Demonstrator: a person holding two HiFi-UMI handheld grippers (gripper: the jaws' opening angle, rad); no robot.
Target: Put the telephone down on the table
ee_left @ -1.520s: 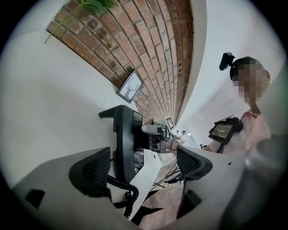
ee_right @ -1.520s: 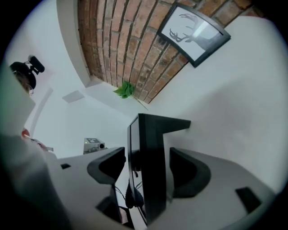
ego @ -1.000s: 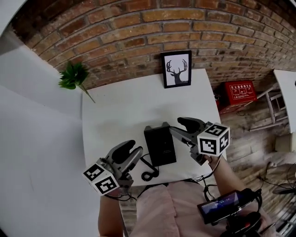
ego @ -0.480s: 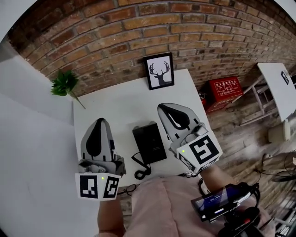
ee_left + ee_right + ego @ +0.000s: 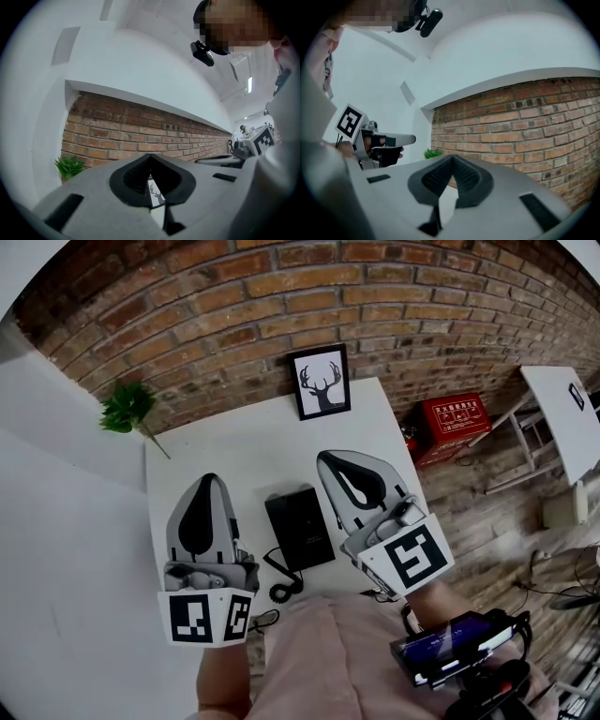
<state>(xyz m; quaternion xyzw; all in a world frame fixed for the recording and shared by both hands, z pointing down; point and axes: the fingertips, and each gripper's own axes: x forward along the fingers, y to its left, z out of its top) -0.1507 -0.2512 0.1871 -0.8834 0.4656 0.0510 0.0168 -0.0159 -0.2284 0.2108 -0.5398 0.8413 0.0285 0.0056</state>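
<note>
The black telephone (image 5: 300, 528) lies flat on the white table (image 5: 234, 451), its coiled cord (image 5: 281, 589) trailing to the near edge. My left gripper (image 5: 203, 486) is raised to the left of the telephone, shut and empty, pointing level at the brick wall. My right gripper (image 5: 339, 462) hovers to the telephone's right, also shut with nothing in it. In the left gripper view the shut jaws (image 5: 150, 157) frame the deer picture (image 5: 154, 193). In the right gripper view the shut jaws (image 5: 451, 159) face the brick wall, with the left gripper (image 5: 370, 140) off to the left.
A framed deer picture (image 5: 320, 381) leans on the brick wall at the table's back. A green plant (image 5: 127, 407) stands at the back left corner. A red box (image 5: 452, 424) sits on the floor to the right, beside a second white table (image 5: 562, 409).
Both grippers rose from beside the telephone, rolled upright and closed their jaws. The telephone stays flat on the table.
</note>
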